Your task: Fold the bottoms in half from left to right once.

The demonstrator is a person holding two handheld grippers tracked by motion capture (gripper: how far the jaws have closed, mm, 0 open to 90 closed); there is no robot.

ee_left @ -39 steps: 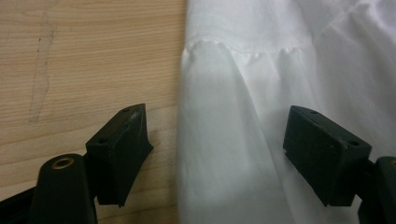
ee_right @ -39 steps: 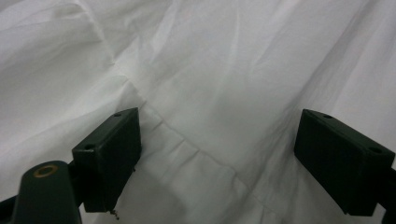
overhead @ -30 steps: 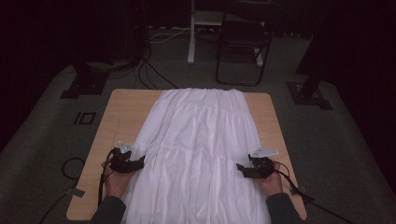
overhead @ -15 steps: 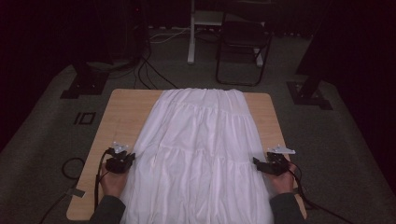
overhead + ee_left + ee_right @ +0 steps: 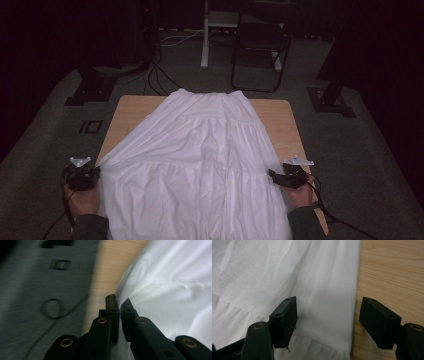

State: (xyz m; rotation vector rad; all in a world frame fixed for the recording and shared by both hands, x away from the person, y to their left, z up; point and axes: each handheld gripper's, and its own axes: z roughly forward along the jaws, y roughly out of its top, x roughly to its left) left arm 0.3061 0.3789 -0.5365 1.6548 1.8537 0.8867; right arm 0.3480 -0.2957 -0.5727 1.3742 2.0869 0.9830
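A white tiered skirt (image 5: 200, 165) lies spread on the wooden table (image 5: 130, 107), waist at the far end and hem toward me. My left gripper (image 5: 95, 172) sits off the table's left edge, shut on the skirt's left edge. In the left gripper view its jaws (image 5: 119, 303) pinch a fold of the white cloth (image 5: 170, 290), which is drawn taut. My right gripper (image 5: 272, 175) rests at the skirt's right edge. In the right gripper view it (image 5: 328, 312) stands open, straddling the edge of the cloth (image 5: 287, 270) beside bare wood (image 5: 392, 272).
A dark folding chair (image 5: 260, 50) and a white post (image 5: 205, 35) stand beyond the table's far end. Black stand bases (image 5: 92, 92) (image 5: 330, 97) flank the table on the grey carpet. A cable loop (image 5: 51, 308) lies on the floor to the left.
My left gripper has shut on the skirt's left edge and moved left past the table edge, drawing the cloth out. My right gripper has shifted slightly right to the skirt's right edge.
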